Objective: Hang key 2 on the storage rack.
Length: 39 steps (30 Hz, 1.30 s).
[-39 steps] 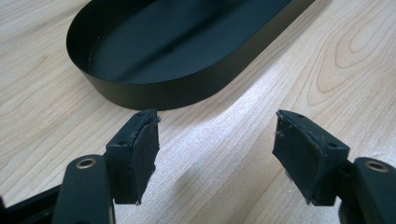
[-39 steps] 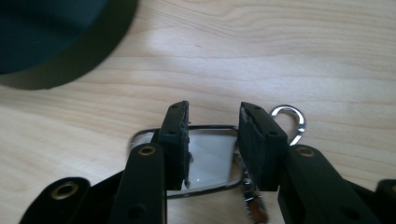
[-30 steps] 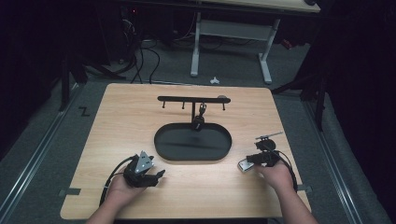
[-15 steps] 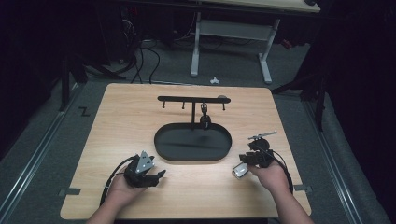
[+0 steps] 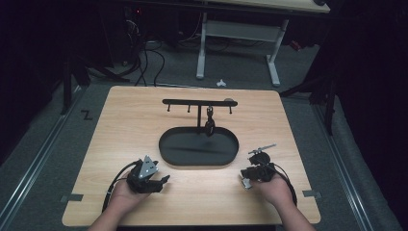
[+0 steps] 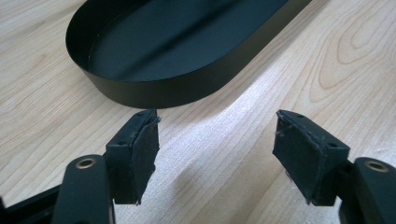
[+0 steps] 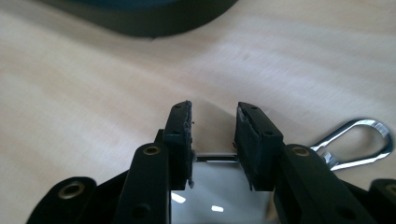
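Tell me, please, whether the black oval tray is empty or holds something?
Empty. The left gripper view shows the oval tray with a bare dark floor; its far end is out of frame there, and the high view shows nothing lying inside either.

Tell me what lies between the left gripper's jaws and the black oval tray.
Nothing: in the left gripper view, bare wooden tabletop runs from the open left gripper to the black oval tray.

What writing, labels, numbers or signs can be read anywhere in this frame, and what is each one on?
"Z": a single dark mark shaped like that letter on the grey floor left of the table; it may be tape, not print.
No other text: the black tray, the hook rack, the silver clip and both grippers, left gripper and right gripper, carry no readable label.
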Each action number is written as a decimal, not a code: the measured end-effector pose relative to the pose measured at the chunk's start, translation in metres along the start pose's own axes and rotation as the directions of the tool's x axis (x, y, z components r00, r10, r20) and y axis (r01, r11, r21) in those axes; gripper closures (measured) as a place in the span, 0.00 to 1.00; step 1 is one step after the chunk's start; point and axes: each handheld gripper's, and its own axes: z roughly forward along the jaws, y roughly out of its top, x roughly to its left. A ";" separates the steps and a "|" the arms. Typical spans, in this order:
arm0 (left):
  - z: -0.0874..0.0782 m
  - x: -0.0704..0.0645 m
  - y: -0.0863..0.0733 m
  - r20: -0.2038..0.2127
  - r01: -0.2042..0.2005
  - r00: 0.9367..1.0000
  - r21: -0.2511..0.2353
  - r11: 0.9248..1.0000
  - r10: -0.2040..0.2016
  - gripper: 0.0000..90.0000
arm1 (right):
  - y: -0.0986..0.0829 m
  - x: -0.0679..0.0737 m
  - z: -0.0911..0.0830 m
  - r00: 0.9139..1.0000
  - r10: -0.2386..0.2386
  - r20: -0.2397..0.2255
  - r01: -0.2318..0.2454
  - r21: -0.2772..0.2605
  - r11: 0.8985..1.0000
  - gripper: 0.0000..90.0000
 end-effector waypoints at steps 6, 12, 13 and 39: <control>0.003 -0.002 0.001 0.002 -0.006 1.000 0.007 1.000 0.006 0.35 | -0.006 0.003 -0.017 1.000 -0.013 -0.003 0.013 -0.056 0.998 0.72; 0.003 -0.003 0.002 0.002 -0.011 1.000 0.010 1.000 0.011 0.35 | -0.003 -0.027 -0.034 0.993 0.099 0.068 -0.092 -0.098 0.991 0.66; 0.003 -0.002 0.002 0.002 -0.010 1.000 0.009 1.000 0.010 0.35 | -0.004 -0.032 -0.033 0.990 0.118 0.075 -0.111 -0.098 0.989 0.65; 0.002 -0.001 0.001 0.001 -0.006 1.000 0.005 1.000 0.006 0.35 | 0.002 -0.022 0.001 0.993 0.073 0.096 -0.074 -0.002 0.997 0.81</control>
